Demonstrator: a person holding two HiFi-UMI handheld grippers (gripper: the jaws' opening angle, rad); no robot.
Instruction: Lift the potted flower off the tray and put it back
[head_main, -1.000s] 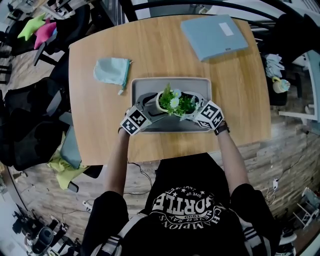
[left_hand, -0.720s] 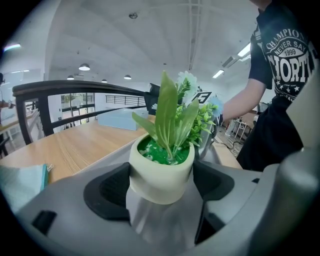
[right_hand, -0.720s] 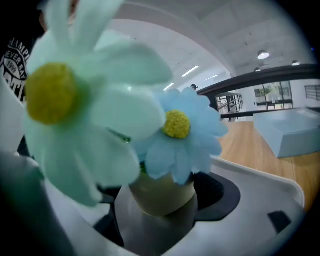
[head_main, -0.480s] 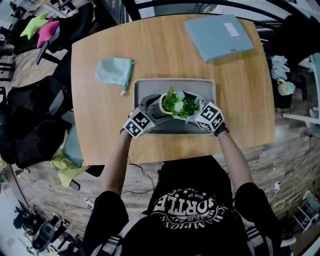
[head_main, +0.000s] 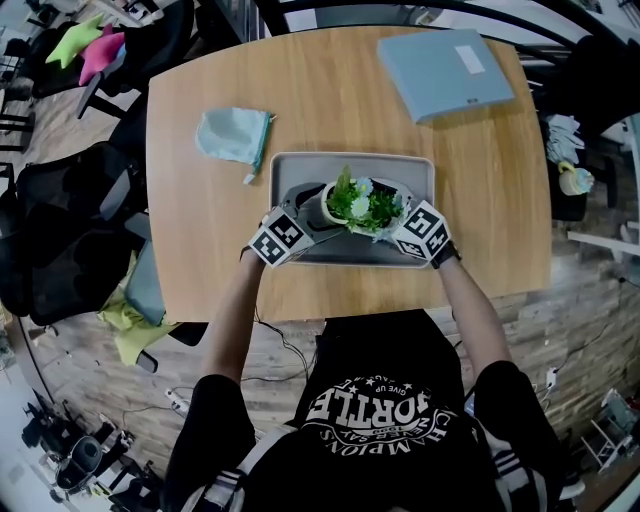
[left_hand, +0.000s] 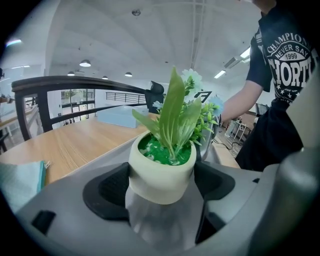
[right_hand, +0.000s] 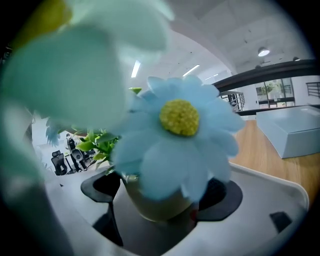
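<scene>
The left gripper (left_hand: 160, 192) is closed on the cream pot of the potted flower (left_hand: 161, 172), its dark pads (left_hand: 107, 192) pressed against the pot's two sides as seen in the left gripper view. The right gripper (right_hand: 159, 202) comes in from the opposite side; its jaws stand wide apart and have just been opening, with the same pot between them. A pale blue bloom with a yellow centre fills much of the right gripper view and blurs the line where pad and pot meet.

The potted flower stands upright in the middle of a grey rectangular tray (head_main: 400, 170), green leaves and pale blossoms rising above the rim of the pot. Seen from the head view, the two marker cubes sit at the tray's near edge, one on each side of the plant, with the person's forearms reaching in from below.

The tray lies near the centre of a light wooden table (head_main: 330, 90). A pale blue cloth (head_main: 233, 135) lies just beyond the tray's far left corner, and a flat blue-grey box (head_main: 445, 70) rests at the table's far right. Black office chairs (head_main: 60, 230) stand off the table's left side.
</scene>
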